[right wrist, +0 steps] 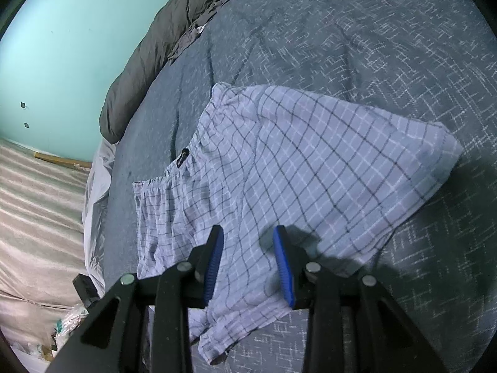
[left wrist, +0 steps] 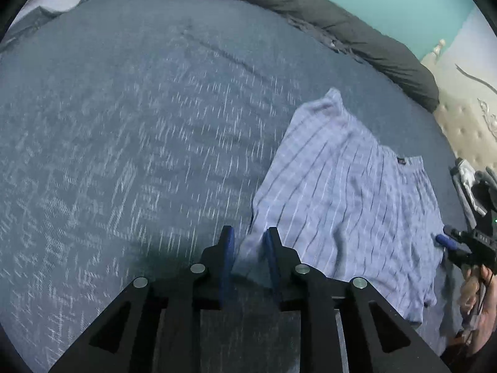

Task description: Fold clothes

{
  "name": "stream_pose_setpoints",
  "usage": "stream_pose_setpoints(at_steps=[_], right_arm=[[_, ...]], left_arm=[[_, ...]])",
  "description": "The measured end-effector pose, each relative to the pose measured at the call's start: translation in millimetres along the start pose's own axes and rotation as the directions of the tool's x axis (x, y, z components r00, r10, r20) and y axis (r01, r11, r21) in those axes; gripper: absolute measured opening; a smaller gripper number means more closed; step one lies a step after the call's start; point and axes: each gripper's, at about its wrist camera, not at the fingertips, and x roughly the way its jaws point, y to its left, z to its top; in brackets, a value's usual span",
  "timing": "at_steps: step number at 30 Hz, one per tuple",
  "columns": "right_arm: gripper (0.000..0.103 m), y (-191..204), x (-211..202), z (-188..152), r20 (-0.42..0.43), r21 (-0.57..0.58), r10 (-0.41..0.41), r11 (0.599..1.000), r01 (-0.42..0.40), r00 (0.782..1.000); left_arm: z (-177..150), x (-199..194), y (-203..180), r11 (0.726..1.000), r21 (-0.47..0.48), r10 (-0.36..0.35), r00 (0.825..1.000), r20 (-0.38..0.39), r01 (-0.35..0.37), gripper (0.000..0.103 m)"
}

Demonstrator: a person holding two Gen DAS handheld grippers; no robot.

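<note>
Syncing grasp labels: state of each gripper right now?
Left gripper: open, a fold of the checked shorts between its fingers, not clamped.
Right gripper: open, over the shorts, holding nothing.

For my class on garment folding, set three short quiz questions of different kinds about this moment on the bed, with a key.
1. True or false: the checked shorts lie on the blue patterned bedspread.
2. Multiple choice: the right gripper is (A) open above the shorts, (B) shut on the waistband, (C) resting on the floor.
3. Fill in: the rolled bedding along the far edge of the bed, the duvet, is dark ____.

Key
1. True.
2. A. Its jaws stand apart with the cloth showing between them.
3. Grey.

The left gripper sits at a corner of the shorts with fabric between its fingers; whether it grips cannot be told.
</note>
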Motion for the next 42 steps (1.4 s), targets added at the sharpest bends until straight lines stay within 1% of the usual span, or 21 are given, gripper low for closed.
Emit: stream_pose_setpoints(at_steps=[3,5,6,10,12,13,15,17,20,23,24,25,28,30,34,36,37,39,42], right_arm=[[0.033,1.4,1.9,-0.1,-0.001,-0.002,0.0,1.0,0.0,1.0],[0.033,2.0,2.9,0.1,-0.002,-0.001,0.0,1.0,0.0,1.0],[0.033,2.2,3.4,0.1,-0.002,-0.001,0.001,1.0,-0.001,1.0],[0.033,3.3,5.5,0.4,-0.003,0.0,0.002,1.0,-0.002,1.0],[0.033,3.8,6.7,0.3,-0.004,-0.001,0.001,1.0,-0.001,1.0],[0.033,4.0,7.3,0.1,-0.006,-0.002,0.001,1.0,-0.001,1.0],[0.033,3.7,8.0,0.0,-0.007,0.001,0.0,1.0,0.0,1.0],[0.033,2.5,7.2,0.3,-0.003,0.005,-0.002,1.0,0.002,1.0],[0.033,0.7,5.8,1.2,0.002,0.009,-0.005,1.0,0.005,1.0],[0.033,-1.1,4.2,1.6,0.003,0.011,-0.005,1.0,0.005,1.0],[0.033,-1.0,4.0,1.2,0.004,0.011,-0.007,1.0,0.007,1.0],[0.033,-1.3,3.1,1.2,0.006,0.011,-0.006,1.0,0.006,1.0],[0.033,-2.0,0.6,1.9,0.014,0.015,-0.005,1.0,0.005,1.0],[0.033,-3.0,-1.0,3.2,0.017,0.019,-0.004,1.0,0.004,1.0],[0.033,-10.1,-8.9,8.6,0.038,0.034,-0.013,0.999,0.012,0.999],[0.033,-15.1,-13.4,12.3,0.049,0.043,-0.022,0.999,0.02,0.999],[0.033,-17.6,-15.6,14.1,0.054,0.048,-0.026,0.999,0.024,0.998],[0.033,-22.7,-20.1,17.7,0.065,0.058,-0.035,0.998,0.031,0.997],[0.033,-30.3,-26.9,23.2,0.081,0.073,-0.048,0.996,0.042,0.996]], left_arm=[[-4.5,-0.3,-1.5,1.0,0.017,0.002,1.0,-0.014,-0.002,0.022],[-6.3,-3.4,-3.5,0.999,0.037,0.015,1.0,-0.01,-0.015,0.011],[-7.0,-5.3,-4.7,0.999,0.045,0.023,1.0,-0.006,-0.023,0.002],[-1.3,-16.9,-2.5,0.996,0.06,0.069,0.997,0.039,-0.071,0.002],[-1.0,-21.4,6.0,0.995,0.041,0.084,0.995,0.048,-0.086,0.002],[-1.6,-20.1,11.0,0.995,0.033,0.093,0.995,0.04,-0.094,0.002],[-3.6,-13.6,21.3,0.997,0.0,0.082,0.997,0.011,-0.082,0.002],[-4.6,-8.3,24.7,0.997,-0.014,0.082,0.997,0.0,-0.082,0.002],[-4.2,-8.9,22.1,0.995,-0.002,0.099,0.995,0.006,-0.099,0.003],[-3.8,-12.5,20.5,0.994,-0.013,0.107,0.994,0.018,-0.107,0.004],[-3.4,-14.6,19.8,0.994,-0.019,0.111,0.994,0.024,-0.111,0.006],[-2.4,-18.1,18.2,0.992,-0.019,0.122,0.992,0.038,-0.122,0.01],[-0.6,-30.6,14.0,0.991,-0.003,0.137,0.987,0.084,-0.137,0.014],[2.2,-32.6,7.4,0.991,0.009,0.129,0.986,0.103,-0.13,0.015],[2.6,-26.2,-16.8,0.998,0.043,0.048,0.993,0.107,-0.053,0.015],[0.0,-19.4,-34.3,0.996,0.083,0.018,0.996,0.084,-0.025,0.015],[-0.6,-14.9,-41.9,0.995,0.102,0.013,0.997,0.072,-0.021,0.015],[-12.0,-8.6,-52.5,0.991,0.137,0.002,0.999,0.041,-0.007,0.015],[-15.9,5.3,-61.1,0.987,0.157,0.011,1.0,0.006,-0.012,0.015]])
